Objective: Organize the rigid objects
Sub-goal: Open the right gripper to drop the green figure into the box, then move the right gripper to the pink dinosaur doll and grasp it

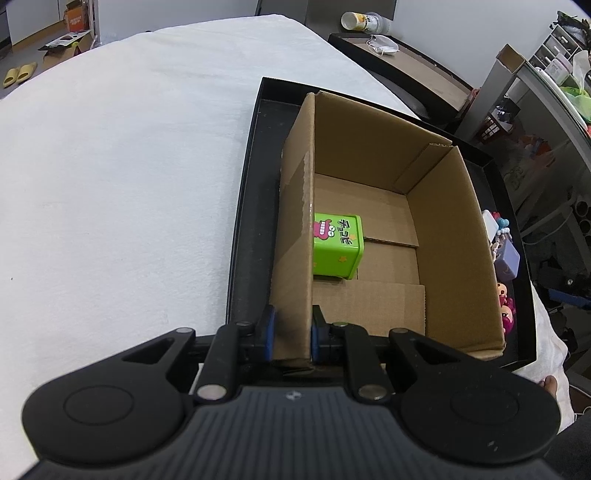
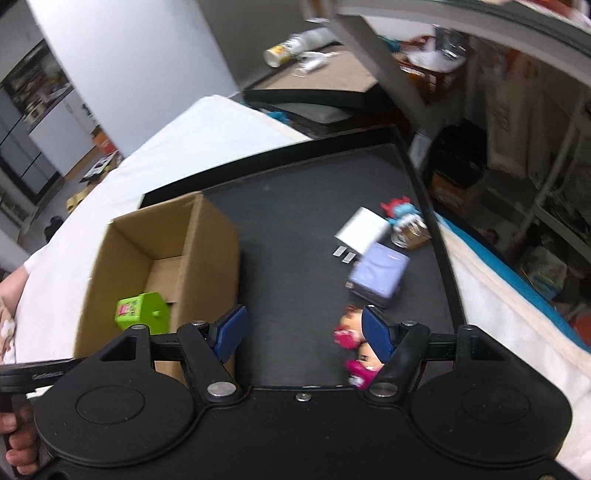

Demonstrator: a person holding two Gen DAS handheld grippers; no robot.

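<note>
An open cardboard box [image 1: 443, 229] stands in a black tray [image 1: 255, 155]. A green cartoon tin [image 1: 336, 245] lies inside it against the left wall. My left gripper [image 1: 291, 328] is shut on the box's left wall near its front corner. In the right wrist view the box [image 2: 207, 243] and the tin [image 2: 142, 312] are at the left. My right gripper [image 2: 301, 330] is open and empty above the tray floor [image 2: 295, 221]. Two pink figurines [image 2: 347, 334] lie by its right finger. A lilac box [image 2: 380, 273], a white charger [image 2: 360, 230] and a small red-blue figure [image 2: 400, 210] lie beyond.
The tray sits on a white cloth-covered table [image 1: 129, 166]. A second black tray [image 1: 406, 74] with a cup [image 1: 360, 20] stands behind. Shelving with clutter [image 1: 546, 92] is at the right. A hand [image 2: 18, 435] holds the left gripper's handle.
</note>
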